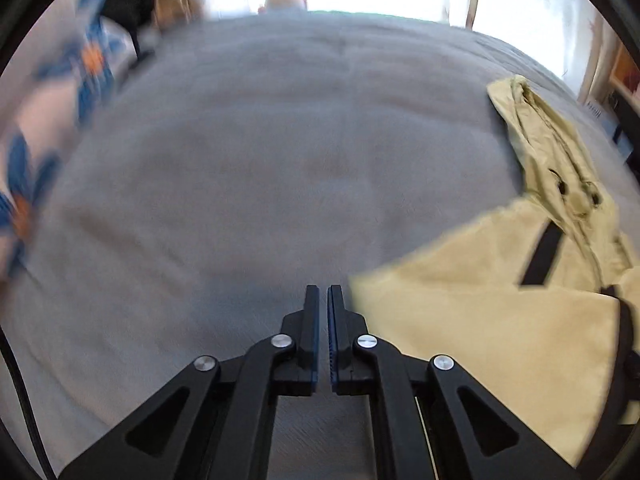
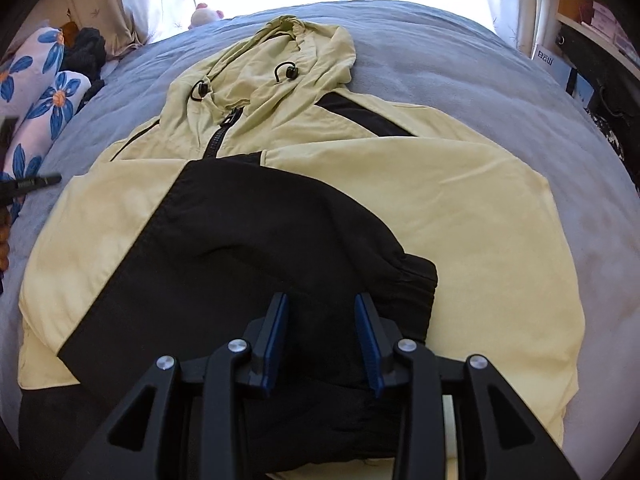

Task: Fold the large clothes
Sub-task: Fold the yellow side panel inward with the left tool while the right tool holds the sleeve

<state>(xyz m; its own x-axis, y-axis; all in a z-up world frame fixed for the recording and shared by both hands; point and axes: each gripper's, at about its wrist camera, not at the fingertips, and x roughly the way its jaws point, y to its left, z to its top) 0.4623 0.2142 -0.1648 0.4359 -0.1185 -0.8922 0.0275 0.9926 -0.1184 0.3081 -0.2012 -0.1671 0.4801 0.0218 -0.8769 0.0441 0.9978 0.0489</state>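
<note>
The right claw hangs over the black sleeve that lies folded across the jacket, its blue pads partly apart with black cloth below and between them; whether the pads actually pinch the cloth cannot be told, so I take it as not gripping. The left claw is pinched shut on nothing, over bare blanket just off the jacket's pale edge.

The step in hand looks like settling the folded-in sleeve before the next fold. To do it well, lay the cuff flat inside the body's outline, press out the ridge bulging across the black cloth, and keep the sleeve edge parallel to the jacket's side. The shut left claw must open before it can take the near hem; then both should lift together so the slippery shell does not slide.

The jacket is a pale yellow hooded shell with black panels, a dark zip and black cord stoppers at the hood. It lies front-up along the middle of the bed, hem at the near edge, hood toward the far edge by the window. Flowered bedding sits at the bed's far left corner
</note>
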